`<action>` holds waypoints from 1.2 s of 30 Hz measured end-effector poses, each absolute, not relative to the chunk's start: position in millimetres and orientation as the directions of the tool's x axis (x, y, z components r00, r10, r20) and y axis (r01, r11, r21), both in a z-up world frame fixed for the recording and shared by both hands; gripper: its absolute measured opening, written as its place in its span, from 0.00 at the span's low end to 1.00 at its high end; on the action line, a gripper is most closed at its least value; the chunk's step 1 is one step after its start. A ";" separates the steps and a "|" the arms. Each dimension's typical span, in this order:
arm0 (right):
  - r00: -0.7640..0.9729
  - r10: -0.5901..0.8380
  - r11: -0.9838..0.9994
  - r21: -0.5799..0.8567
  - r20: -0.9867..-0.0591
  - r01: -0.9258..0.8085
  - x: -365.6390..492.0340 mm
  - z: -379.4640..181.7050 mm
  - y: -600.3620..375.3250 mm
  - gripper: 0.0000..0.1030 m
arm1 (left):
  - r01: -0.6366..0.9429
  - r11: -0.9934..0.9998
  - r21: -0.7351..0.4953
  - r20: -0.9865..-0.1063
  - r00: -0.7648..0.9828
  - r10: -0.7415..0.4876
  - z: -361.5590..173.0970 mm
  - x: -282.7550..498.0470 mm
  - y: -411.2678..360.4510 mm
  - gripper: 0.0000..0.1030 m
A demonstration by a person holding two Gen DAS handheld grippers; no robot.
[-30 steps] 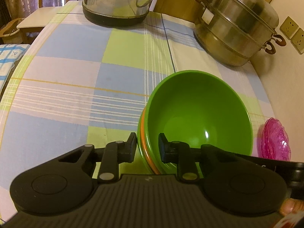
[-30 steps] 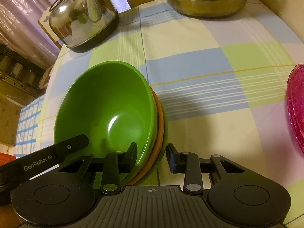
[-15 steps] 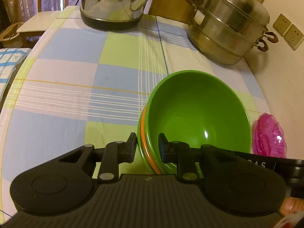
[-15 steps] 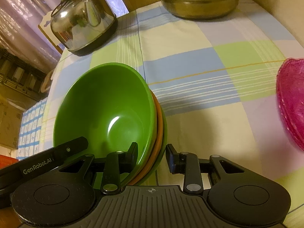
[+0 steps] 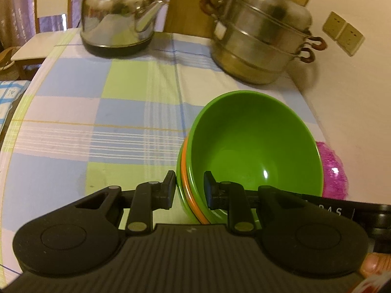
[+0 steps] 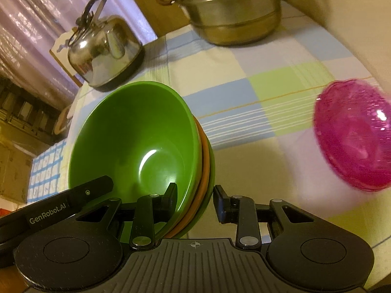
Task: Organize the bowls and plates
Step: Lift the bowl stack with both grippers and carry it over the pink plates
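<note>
A stack of nested bowls, green point(image 5: 254, 151) on top with an orange rim point(image 5: 189, 195) between green ones, is held tilted above the checked tablecloth. My left gripper point(image 5: 189, 189) is shut on the stack's left rim. My right gripper point(image 6: 195, 201) grips the stack point(image 6: 136, 146) at its right rim, one finger inside, one outside. A pink glass plate point(image 6: 354, 134) lies on the cloth to the right; it also shows behind the bowls in the left wrist view point(image 5: 333, 171).
A steel kettle point(image 5: 117, 17) stands at the back left and a tiered steel steamer pot point(image 5: 261, 39) at the back right. A wall with sockets point(image 5: 343, 33) bounds the right side. A chair point(image 5: 41, 24) stands beyond the table's far left edge.
Both grippers have lifted the bowl stack and drawn it back from the kettle and pot. The pink plate has come more fully into the right wrist view.
</note>
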State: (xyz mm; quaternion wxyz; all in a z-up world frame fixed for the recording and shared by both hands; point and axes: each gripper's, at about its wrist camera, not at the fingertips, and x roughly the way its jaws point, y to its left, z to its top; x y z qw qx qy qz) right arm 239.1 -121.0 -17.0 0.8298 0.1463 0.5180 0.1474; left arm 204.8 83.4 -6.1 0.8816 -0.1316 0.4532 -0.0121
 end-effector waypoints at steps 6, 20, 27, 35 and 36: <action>0.455 0.378 0.916 0.396 -0.806 -0.060 232.7 -3.5 -156.1 0.31 | -0.049 0.968 -0.246 -0.787 0.594 -0.170 5.8 207.1 47.6 0.21; 0.528 0.291 0.924 0.378 -0.798 0.062 230.0 19.3 -261.6 0.31 | 0.090 0.957 -0.277 -0.768 0.578 -0.277 20.6 239.7 -63.4 0.21; 0.551 0.240 0.926 0.358 -0.799 0.116 239.4 23.3 -311.6 0.31 | 0.141 0.948 -0.286 -0.773 0.551 -0.315 13.6 258.6 -113.0 0.21; 0.552 0.199 0.926 0.340 -0.809 0.164 248.3 15.2 -347.7 0.31 | 0.168 0.943 -0.288 -0.790 0.514 -0.333 -5.9 279.9 -150.1 0.21; 0.548 0.197 0.925 0.339 -0.813 0.171 250.1 11.8 -352.0 0.31 | 0.172 0.943 -0.287 -0.793 0.510 -0.334 -8.7 282.4 -153.4 0.21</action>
